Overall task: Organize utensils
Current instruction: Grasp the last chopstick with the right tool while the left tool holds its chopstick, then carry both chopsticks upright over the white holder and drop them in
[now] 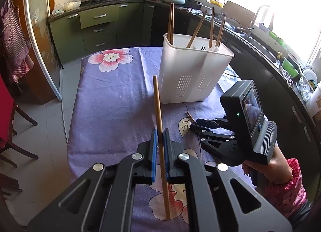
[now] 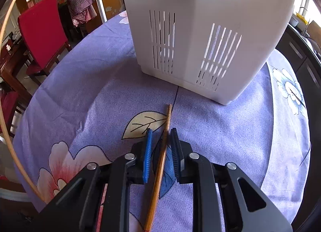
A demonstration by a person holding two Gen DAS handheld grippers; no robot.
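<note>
Wooden chopstick (image 1: pixel 160 131) sat pinched upright in left tool (image 1: pixel 159 137); right tool (image 2: pixel 161 139) straddled, half-open, another chopstick (image 2: pixel 160 163) flat on table (image 2: pixel 80 91). Close low before lifting toward holder (image 1: pixel 192 69).

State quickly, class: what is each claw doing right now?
Left claw: shut on a long brown wooden chopstick, held upright.
Right claw: open around a darker bamboo chopstick lying on the tablecloth.
</note>
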